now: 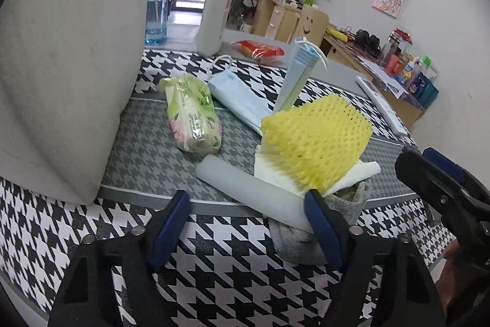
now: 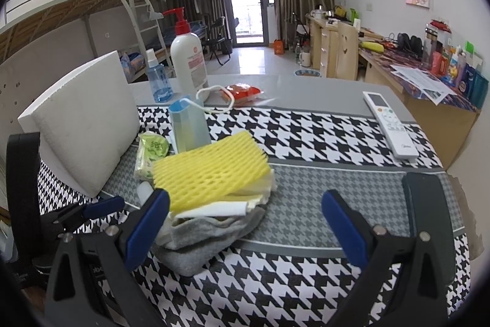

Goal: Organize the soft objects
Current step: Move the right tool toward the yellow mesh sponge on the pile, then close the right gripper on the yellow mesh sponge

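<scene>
We had the soft things gathered into one pile on the counter: yellow foam netting atop white sheets, over a grey sock. Our left gripper hovered with jaws apart around the white foam roll's near end, unclamped; our right gripper waited, jaws apart and empty, just beside the pile.

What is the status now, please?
Left gripper open near foam roll. Right gripper open, empty. Yellow net on the pile. Nothing blocking.
</scene>
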Tool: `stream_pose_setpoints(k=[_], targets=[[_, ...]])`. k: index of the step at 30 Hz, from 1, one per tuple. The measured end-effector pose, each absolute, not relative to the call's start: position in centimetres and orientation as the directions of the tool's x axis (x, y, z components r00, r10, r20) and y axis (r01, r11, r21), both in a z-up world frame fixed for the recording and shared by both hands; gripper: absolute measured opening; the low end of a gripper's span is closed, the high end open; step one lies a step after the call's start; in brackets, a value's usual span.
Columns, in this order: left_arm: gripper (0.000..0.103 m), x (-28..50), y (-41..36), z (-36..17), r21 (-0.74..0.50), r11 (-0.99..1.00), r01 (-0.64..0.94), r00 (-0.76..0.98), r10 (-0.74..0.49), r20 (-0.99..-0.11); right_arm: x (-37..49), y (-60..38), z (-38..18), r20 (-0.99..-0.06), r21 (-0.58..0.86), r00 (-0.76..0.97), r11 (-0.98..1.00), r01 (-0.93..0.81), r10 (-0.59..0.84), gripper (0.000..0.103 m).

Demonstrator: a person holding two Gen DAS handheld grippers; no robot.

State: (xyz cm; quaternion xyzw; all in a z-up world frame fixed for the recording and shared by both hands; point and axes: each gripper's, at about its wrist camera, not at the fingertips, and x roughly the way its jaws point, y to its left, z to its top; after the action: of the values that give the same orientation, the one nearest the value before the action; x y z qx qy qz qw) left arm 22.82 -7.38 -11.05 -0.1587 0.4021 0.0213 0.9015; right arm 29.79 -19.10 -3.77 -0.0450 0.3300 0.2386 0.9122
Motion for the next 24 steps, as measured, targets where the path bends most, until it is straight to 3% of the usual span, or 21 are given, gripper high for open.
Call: stream_pose_setpoints(k=[5,13,19,22,24], targets=[[0.057,23.2,-7.1,-11.0,-0.327,0.931,-0.160,0.670,-0.141,-0.728,30.1,-18.9,-3.9,-0.629,0.073,0.664,0.881,-0.468,0.404,0.101],[0.055,23.3,-6.5,-11.2,-0.427,0.883,-0.194,0.662,-0.203,-0.721,31.1,-18.4,-4.4,-0.647,0.077,0.648,0.880,-0.469,0.403,0.101],[0.048,23.3,-6.4,-11.3,-0.459,0.866,-0.200,0.670,-0.220,-0.709,32.1,-17.7,-5.0,-0.672,0.077,0.627,0.879,-0.471,0.395,0.101],[0.034,23.3,-5.6,-11.6,-0.494,0.842,-0.217,0.683,-0.230,-0.693,33.0,-17.8,-5.3,-0.684,0.115,0.602,0.876,-0.468,0.411,0.100],[0.031,23.3,-5.5,-11.7,-0.503,0.838,-0.212,0.683,-0.241,-0.689,33.7,-17.7,-5.5,-0.695,0.143,0.582,0.875,-0.462,0.422,0.097]])
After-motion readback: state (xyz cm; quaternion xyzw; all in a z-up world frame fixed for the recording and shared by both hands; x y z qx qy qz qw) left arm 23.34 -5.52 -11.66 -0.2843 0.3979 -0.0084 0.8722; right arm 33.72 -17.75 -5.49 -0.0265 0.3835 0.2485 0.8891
